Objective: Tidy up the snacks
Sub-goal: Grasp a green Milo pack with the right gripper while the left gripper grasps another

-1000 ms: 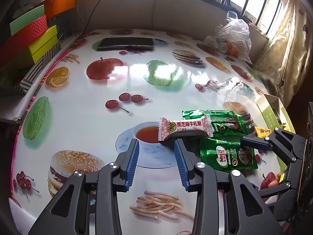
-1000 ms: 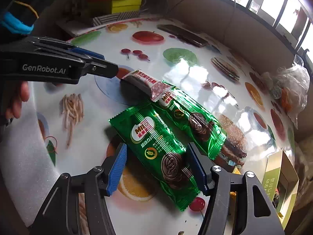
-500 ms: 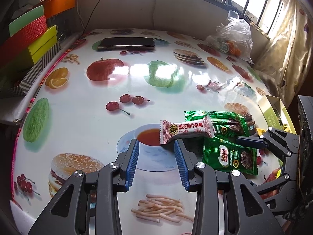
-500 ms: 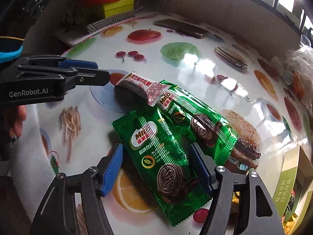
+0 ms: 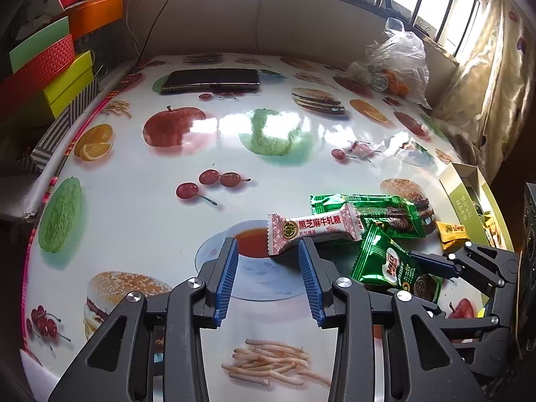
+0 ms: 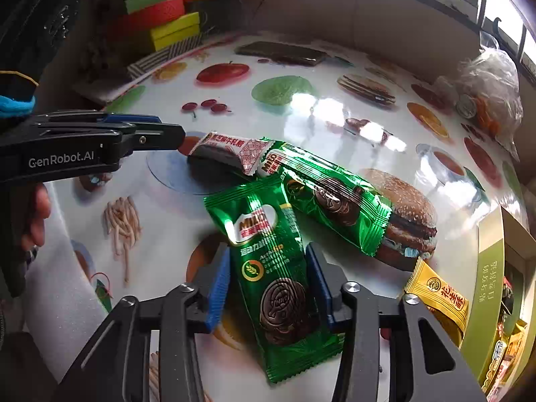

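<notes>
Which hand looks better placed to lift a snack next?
The right: its tongs are closing around the nearer green packet. The left tongs hold nothing, just short of the white candy.

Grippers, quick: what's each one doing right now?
Left gripper: open, empty, beside the white candy bar.
Right gripper: jaws closing on the near green Milo packet, lifting its end.

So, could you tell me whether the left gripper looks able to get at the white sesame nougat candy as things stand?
Probably yes: the left gripper hangs empty just short of the white sesame nougat candy, whose near end juts free; only its far end leans on a green Milo packet.
</notes>
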`<action>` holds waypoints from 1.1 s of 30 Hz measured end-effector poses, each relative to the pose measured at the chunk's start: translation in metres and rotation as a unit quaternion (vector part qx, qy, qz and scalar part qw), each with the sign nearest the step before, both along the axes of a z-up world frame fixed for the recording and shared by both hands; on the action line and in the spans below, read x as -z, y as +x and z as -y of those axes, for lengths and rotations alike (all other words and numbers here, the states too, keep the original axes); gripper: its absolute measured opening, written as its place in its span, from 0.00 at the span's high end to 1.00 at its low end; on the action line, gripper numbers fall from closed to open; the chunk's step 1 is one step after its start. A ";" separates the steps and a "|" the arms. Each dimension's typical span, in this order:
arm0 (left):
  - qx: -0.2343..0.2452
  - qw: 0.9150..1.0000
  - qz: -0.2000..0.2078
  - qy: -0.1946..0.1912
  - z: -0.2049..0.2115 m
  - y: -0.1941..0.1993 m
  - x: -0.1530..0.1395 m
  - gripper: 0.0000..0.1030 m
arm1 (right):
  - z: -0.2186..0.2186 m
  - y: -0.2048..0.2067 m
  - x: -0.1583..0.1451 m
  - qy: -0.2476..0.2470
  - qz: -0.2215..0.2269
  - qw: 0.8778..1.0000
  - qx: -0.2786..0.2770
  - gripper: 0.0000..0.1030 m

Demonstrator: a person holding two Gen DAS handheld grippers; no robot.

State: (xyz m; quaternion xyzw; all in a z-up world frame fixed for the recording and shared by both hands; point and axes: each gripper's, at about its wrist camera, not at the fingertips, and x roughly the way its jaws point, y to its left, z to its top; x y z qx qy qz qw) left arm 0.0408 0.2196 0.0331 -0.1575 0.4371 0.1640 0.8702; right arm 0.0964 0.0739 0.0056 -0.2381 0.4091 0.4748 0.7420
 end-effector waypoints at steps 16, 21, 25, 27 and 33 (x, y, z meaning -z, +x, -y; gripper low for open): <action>0.134 0.991 -0.017 0.025 0.031 0.051 -0.002 0.62 | 0.062 0.014 -0.032 0.102 -0.058 0.987 0.112 0.61; 0.206 0.976 -0.037 0.059 0.056 0.072 0.003 0.62 | 0.081 0.018 -0.042 0.116 -0.057 0.982 0.139 0.61; 0.252 0.962 -0.061 0.085 0.068 0.086 0.008 0.62 | 0.088 0.021 -0.043 0.124 -0.059 0.979 0.152 0.60; 0.276 0.953 -0.070 0.101 0.073 0.088 0.009 0.62 | 0.092 0.024 -0.043 0.127 -0.062 0.977 0.159 0.60; 0.322 0.935 -0.082 0.124 0.087 0.095 0.014 0.62 | 0.096 0.030 -0.042 0.132 -0.068 0.975 0.167 0.61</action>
